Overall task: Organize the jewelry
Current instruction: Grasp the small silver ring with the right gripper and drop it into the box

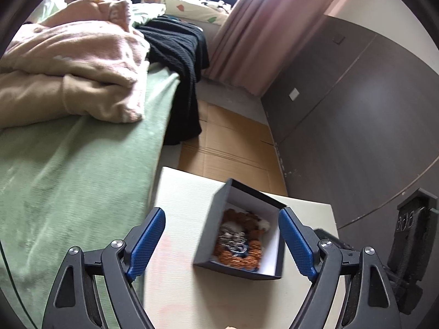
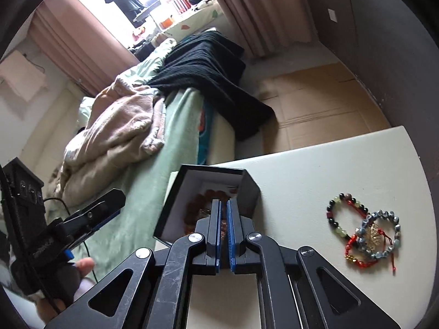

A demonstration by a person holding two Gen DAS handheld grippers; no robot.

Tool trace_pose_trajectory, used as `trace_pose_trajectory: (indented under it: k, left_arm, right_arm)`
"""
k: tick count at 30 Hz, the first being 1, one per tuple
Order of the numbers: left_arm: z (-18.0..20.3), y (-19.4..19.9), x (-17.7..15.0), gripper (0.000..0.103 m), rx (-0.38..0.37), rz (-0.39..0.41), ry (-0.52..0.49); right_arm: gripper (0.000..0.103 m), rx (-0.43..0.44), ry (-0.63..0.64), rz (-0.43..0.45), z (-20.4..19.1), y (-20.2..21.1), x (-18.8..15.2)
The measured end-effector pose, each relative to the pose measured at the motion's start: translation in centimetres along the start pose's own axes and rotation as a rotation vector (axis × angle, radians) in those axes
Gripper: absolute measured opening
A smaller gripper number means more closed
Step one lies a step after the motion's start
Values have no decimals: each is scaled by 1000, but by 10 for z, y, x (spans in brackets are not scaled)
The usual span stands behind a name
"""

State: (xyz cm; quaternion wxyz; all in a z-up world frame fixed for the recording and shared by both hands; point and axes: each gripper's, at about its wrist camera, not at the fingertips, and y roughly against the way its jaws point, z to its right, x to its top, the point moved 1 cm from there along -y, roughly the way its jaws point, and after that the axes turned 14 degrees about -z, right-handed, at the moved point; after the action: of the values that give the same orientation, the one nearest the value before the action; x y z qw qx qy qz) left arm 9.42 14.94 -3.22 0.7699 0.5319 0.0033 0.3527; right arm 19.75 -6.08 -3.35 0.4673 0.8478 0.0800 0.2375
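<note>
**Some jewelry boxed, three bracelets still out**

On the left, the left gripper (image 1: 221, 242) hangs over the white table (image 1: 181, 200) with its blue pads spread wide and nothing between them. Under and between its fingers sits the open dark box (image 1: 210, 235), just beside the bed's green cover (image 1: 68, 164). Inside the box lie orange-brown beads (image 1: 247, 257) with a silvery piece (image 1: 233, 237) on top, so part of the sorting appears done.

In the middle, the right gripper (image 2: 223, 233) points toward the same box (image 2: 248, 189) with its pads pressed together and nothing visible between them; it looks empty.

Further right on the table (image 2: 315, 170), well apart from the box, three bracelets lie in a loose, overlapping cluster: a black-and-green beaded bracelet (image 2: 333, 219), a grey-blue beaded bracelet (image 2: 395, 227) and a red cord bracelet (image 2: 352, 257). These look like the remaining work: each apparently still needs picking up and placing in the box. No lid is in view.
</note>
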Motion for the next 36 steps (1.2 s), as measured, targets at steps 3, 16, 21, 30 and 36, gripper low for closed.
trace_pose_trajectory:
  k: [3,16,21,30,36]
  left_arm:
    - [-11,6,2,85,3,9,10]
    - [-40,29,-2,85,-8,33,49]
    - [-40,32,-4,85,-12,33,38]
    - [-40,32,-3,85,-31,32,41]
    - [-39,33,-4,85,-35,27,38]
  right_arm:
    - [12,-48,-13,-78,1,-16,-1]
    - [32,-239,188,-247,-4,-51,-37]
    - [32,-307,316,-257,-14,-57,-49]
    - [32,-350,443,-270,-14,-76,-55]
    - [28,-299,514,-253,-17,-77,-58]
